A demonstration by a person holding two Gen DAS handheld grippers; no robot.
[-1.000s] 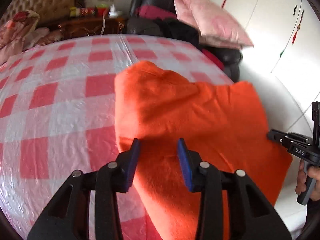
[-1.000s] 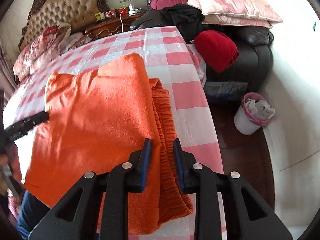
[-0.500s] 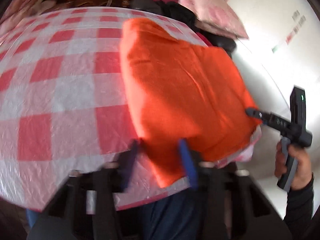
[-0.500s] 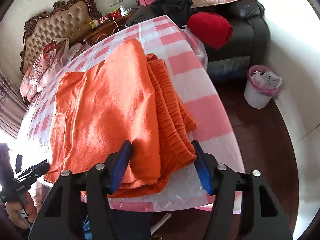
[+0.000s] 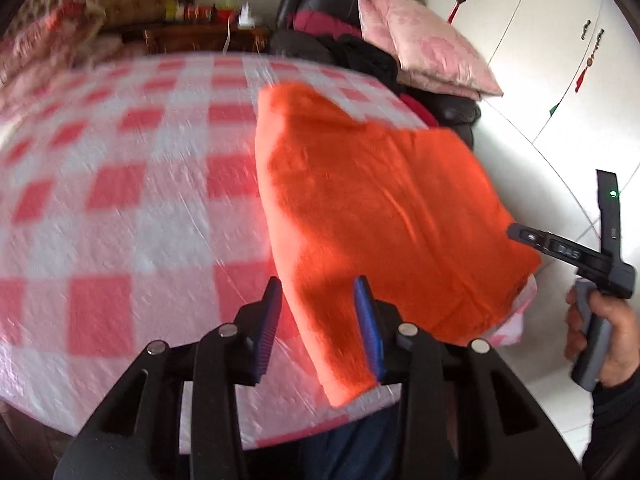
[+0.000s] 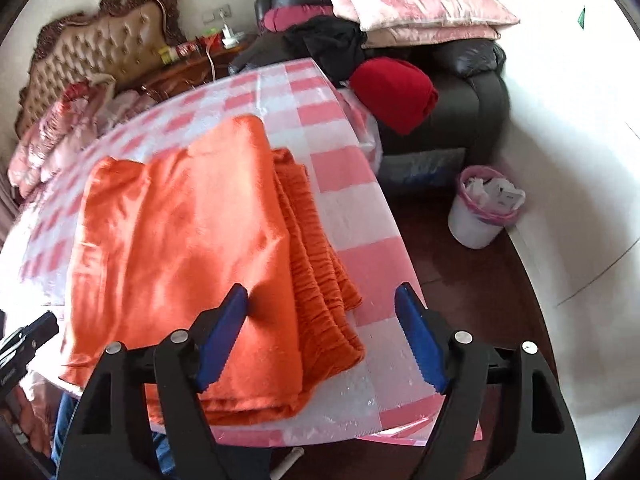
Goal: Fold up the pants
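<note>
While the orange pants lie folded in layers at the near edge of the checked tabletop, waistband stack toward the right edge, we log the following.

Item, left tool: jaws partly spread and just reopened, straddling the near left corner of the cloth; pads not visibly pressing, nothing pinched.

Item, right tool: jaws wide and just opening, hovering over the near right corner with the ribbed waistband between the blue pads, neither one touching.

Handling note: for the next fold we judge it best to bite through all layers at both near corners at once, lift evenly and keep the edges aligned, since the stack may slide on the glossy cover.

Pose: both tools angle steeply downward; the right hand grips its handle beyond the table edge.
</note>
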